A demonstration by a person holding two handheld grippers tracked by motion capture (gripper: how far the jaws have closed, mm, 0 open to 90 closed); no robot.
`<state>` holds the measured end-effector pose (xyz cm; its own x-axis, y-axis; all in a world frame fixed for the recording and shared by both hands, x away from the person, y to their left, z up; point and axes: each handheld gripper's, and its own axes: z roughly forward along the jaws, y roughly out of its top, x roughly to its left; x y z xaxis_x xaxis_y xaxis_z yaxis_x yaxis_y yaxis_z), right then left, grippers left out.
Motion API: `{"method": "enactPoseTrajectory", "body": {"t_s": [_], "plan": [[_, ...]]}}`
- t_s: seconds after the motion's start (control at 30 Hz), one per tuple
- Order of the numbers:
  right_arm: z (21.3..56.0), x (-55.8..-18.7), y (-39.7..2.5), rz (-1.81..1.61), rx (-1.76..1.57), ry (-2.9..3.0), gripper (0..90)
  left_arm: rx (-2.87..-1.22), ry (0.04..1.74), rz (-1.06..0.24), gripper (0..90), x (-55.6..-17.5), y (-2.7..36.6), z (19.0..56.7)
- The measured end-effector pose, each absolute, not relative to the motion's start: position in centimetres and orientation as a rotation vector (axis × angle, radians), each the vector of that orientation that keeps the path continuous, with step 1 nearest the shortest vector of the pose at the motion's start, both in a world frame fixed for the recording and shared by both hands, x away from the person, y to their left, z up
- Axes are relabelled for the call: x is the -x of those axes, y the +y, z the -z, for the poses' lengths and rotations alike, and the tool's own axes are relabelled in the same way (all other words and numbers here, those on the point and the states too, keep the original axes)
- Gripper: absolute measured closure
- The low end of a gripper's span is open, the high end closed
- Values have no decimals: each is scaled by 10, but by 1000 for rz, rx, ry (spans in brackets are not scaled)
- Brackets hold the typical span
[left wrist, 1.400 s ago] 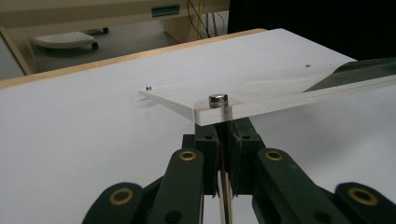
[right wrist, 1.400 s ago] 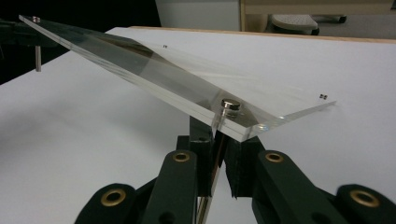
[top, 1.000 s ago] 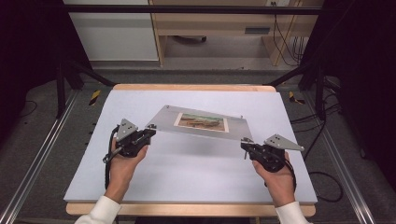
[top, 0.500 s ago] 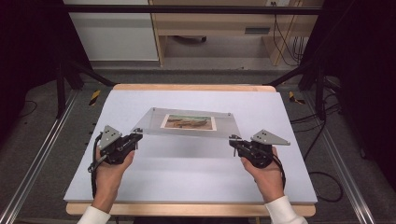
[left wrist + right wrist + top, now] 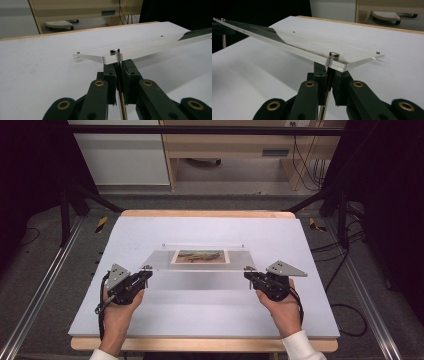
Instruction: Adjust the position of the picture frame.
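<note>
The left gripper (image 5: 146, 274) and the right gripper (image 5: 248, 275) each had their fingers clenched on a metal standoff post at a near corner of the clear acrylic photo frame (image 5: 200, 257), which was held above the white bench (image 5: 200, 320) with its near edge raised and its far edge low, close to or on the surface. To carry this step well, both hands probably needed to move together at one height, since any twist could slip the thin posts. The printed photo (image 5: 200, 256) sat at the panel's middle.
</note>
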<state>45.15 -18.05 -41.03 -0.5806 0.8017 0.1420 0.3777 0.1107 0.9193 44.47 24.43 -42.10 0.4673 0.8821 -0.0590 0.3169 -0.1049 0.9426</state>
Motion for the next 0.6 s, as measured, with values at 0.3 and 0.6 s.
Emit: {"method": "enactPoseTrajectory", "body": {"t_s": [0.3,0.6], "plan": [[420,-451,-187,-1466,-1186,2001,830,-1670,1045,-671,823,-443,239,427],[435,-443,-188,-1444,-1191,2029,837,-1730,1062,-648,822,-433,238,437]]}}
